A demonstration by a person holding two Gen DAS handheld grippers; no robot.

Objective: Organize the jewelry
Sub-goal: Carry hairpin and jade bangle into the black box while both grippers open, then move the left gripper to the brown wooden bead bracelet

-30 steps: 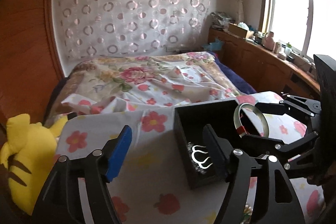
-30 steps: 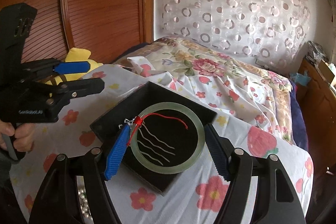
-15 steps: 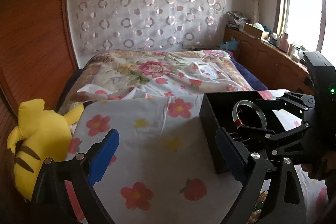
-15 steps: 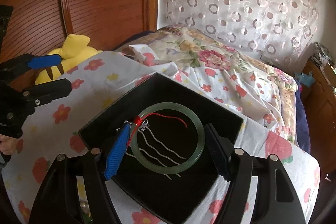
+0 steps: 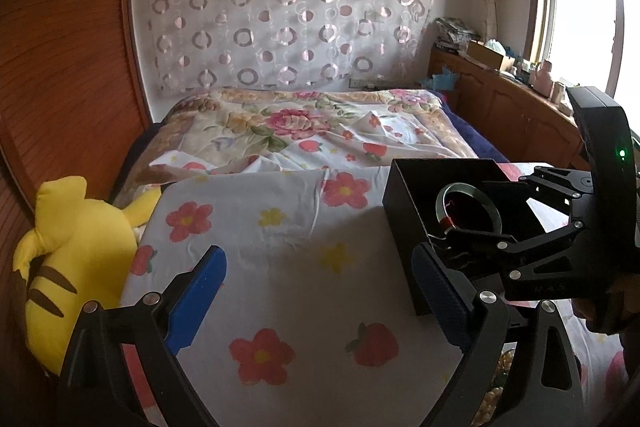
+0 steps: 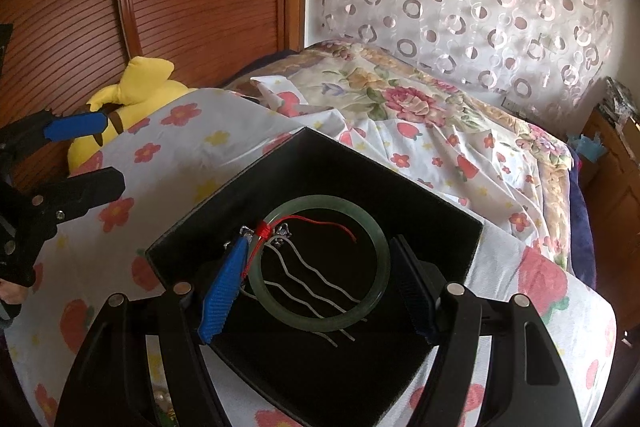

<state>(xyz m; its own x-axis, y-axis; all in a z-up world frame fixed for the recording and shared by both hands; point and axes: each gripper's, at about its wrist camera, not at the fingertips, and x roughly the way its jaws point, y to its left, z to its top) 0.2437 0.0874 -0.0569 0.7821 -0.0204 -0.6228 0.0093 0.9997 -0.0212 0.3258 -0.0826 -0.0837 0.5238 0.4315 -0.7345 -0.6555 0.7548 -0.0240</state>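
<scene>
Two grippers: our right gripper spans the jade bangle over the black box, seemingly gripping; a slip could strike the hairpins. Left gripper gapes empty.

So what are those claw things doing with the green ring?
A person is tidying jewelry with two claws. The right claw holds a green bangle with a red string over the open black box, where wavy silver hairpins already lie. The left claw is open, holding nothing, above the flowered sheet.
</scene>
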